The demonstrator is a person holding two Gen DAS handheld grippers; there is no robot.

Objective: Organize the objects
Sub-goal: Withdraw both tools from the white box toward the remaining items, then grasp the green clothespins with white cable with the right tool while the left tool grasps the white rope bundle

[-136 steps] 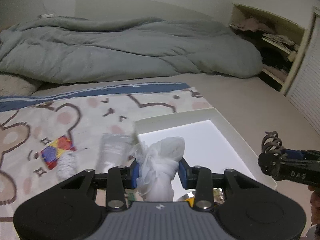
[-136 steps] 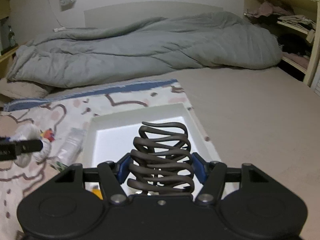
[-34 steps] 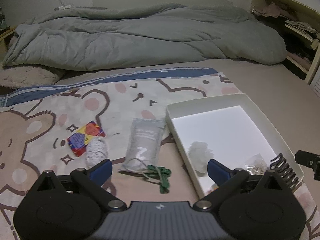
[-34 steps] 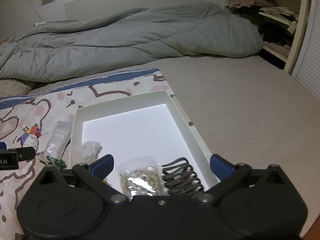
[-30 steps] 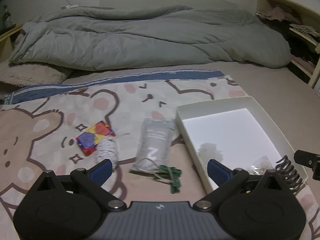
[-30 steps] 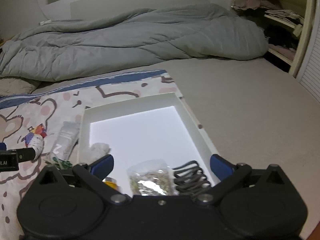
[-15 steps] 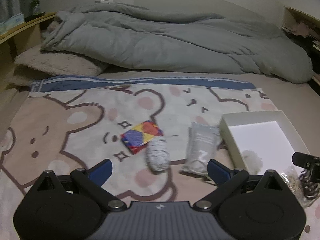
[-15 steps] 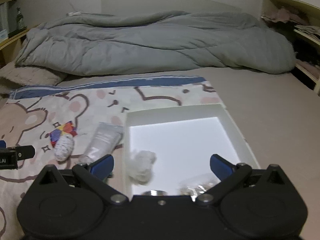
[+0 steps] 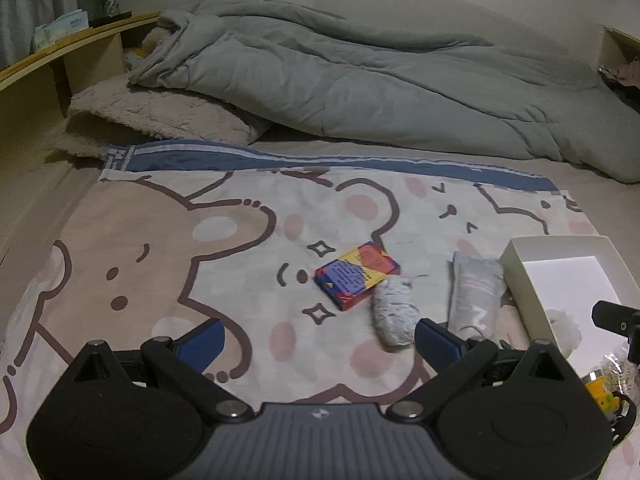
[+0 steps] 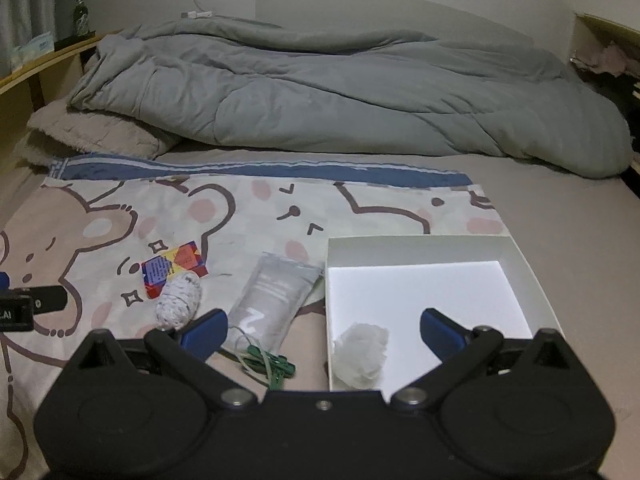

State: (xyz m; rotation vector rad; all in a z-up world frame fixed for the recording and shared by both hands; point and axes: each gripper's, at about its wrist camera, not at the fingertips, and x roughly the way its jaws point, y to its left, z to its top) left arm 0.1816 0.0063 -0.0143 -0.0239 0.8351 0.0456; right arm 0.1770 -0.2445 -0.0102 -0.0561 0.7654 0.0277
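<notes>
Left wrist view: the left gripper (image 9: 316,338) spread wide, empty, above a bear-print blanket (image 9: 168,240). A colourful box (image 9: 357,274), grey yarn ball (image 9: 394,316) and silver pouch (image 9: 476,296) lie beside the white tray (image 9: 516,276) at the blanket's right edge.

Right wrist view: the right gripper (image 10: 324,332) wide, empty; white cloth (image 10: 362,354) in the tray's near left corner.

The left hand-held gripper (image 9: 316,338) has a dark grey ribbed body with a small logo, 2 round black side discs, black triangular linkage arms with silver screws, and 2 blue finger pads. The right hand-held gripper (image 10: 323,328) is all black, with matching blue pads, silver screws and white lettering.
</notes>
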